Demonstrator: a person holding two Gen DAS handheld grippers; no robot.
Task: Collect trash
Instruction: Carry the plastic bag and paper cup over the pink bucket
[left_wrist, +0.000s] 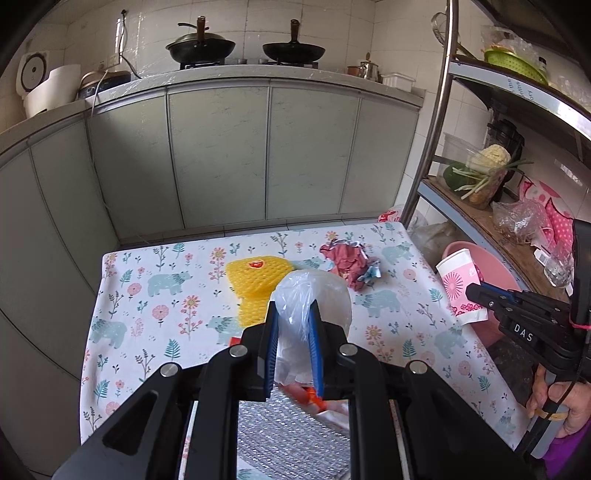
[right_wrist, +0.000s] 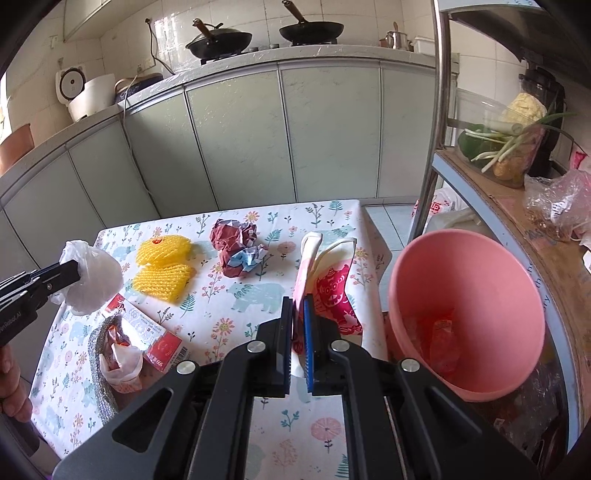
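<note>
— So, working across from the left: what has each claw got?
— The left gripper (right_wrist: 70, 275) is clenched on a clear plastic bag (right_wrist: 94, 280), held above the table's (right_wrist: 207, 314) left edge. Yellow foam netting (right_wrist: 164, 267) and crumpled paper (right_wrist: 236, 251) lie on the cloth.
— And the right gripper (right_wrist: 299, 314)?
— Pinching a flattened paper cup (right_wrist: 325, 280) just beside the pink bin (right_wrist: 465, 314).
— Step?
— Carrying, I'd say. Next, each load must reach over the bin's mouth before release.
</note>
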